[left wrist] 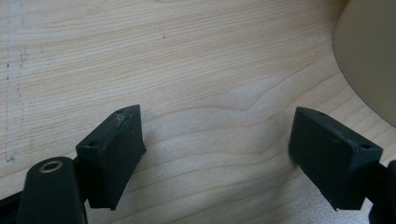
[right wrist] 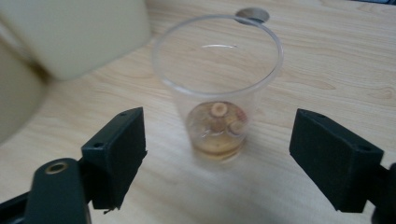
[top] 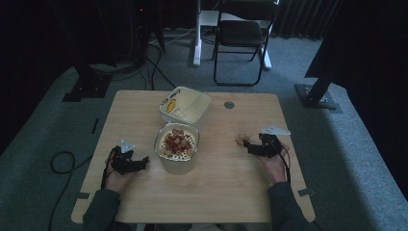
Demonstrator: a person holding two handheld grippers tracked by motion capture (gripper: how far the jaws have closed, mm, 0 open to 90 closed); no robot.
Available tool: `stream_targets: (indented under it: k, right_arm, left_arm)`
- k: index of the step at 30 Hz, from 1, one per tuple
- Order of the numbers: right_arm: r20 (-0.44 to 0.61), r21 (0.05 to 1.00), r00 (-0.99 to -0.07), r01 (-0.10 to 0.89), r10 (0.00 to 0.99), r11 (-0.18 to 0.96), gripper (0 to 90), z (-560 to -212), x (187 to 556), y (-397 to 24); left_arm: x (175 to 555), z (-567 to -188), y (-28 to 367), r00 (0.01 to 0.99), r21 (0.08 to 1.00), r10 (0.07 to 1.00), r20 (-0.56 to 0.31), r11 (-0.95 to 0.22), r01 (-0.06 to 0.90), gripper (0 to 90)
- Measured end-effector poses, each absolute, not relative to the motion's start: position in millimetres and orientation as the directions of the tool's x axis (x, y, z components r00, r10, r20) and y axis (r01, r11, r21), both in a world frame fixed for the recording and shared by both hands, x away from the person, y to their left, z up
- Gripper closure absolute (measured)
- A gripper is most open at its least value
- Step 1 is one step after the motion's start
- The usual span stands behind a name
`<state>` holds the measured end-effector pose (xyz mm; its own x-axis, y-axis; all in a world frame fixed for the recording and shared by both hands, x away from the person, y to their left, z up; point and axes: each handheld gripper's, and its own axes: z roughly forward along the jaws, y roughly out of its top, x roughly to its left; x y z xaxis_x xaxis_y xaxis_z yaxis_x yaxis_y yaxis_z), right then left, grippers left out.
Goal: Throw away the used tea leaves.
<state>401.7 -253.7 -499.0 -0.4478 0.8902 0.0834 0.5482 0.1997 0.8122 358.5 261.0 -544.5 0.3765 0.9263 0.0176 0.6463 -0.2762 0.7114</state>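
Observation:
A clear plastic cup (right wrist: 217, 88) stands upright on the wooden table (top: 216, 192), holding a few cereal rings (right wrist: 219, 122) at its bottom. My right gripper (right wrist: 218, 119) is open just in front of it, its jaws wide apart and not touching the cup (top: 242, 140). In the high view the right gripper (top: 248, 147) rests low at the table's right. A round white bowl (top: 176, 144) heaped with cereal sits mid-table. My left gripper (top: 143, 162) lies to its left, open over bare wood (left wrist: 215, 116), with the bowl's wall (left wrist: 369, 56) at the edge of its view.
A squarish white bowl (top: 185, 106) with a yellow mark sits behind the cereal bowl. A round grommet (top: 229, 104) is set into the table's far side. A folding chair (top: 243, 33) and stand bases are on the carpet beyond; a cable (top: 60, 161) loops at left.

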Motion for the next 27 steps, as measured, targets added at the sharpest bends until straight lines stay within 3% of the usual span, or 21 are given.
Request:
stream_targets:
  k: [6,11,27]
  right_arm:
    - [0.066,0.817,-0.465,0.533,0.883,0.22,16.5,-504.4,423.7,-240.4]
    - [0.063,0.842,-0.452,0.503,0.89,0.196,24.5,-504.3,434.6,-233.0]
    - [0.061,0.853,-0.433,0.491,0.9,0.178,29.4,-509.7,441.1,-228.2]
  left_arm:
    - [360.2,-545.1,260.9,0.354,0.701,0.935,0.016,-0.263,0.663,10.1]
    - [359.2,-545.0,260.6,0.373,0.703,0.928,0.017,-0.276,0.655,11.4]
    - [358.6,-545.0,260.6,0.381,0.707,0.924,0.017,-0.28,0.649,13.9]
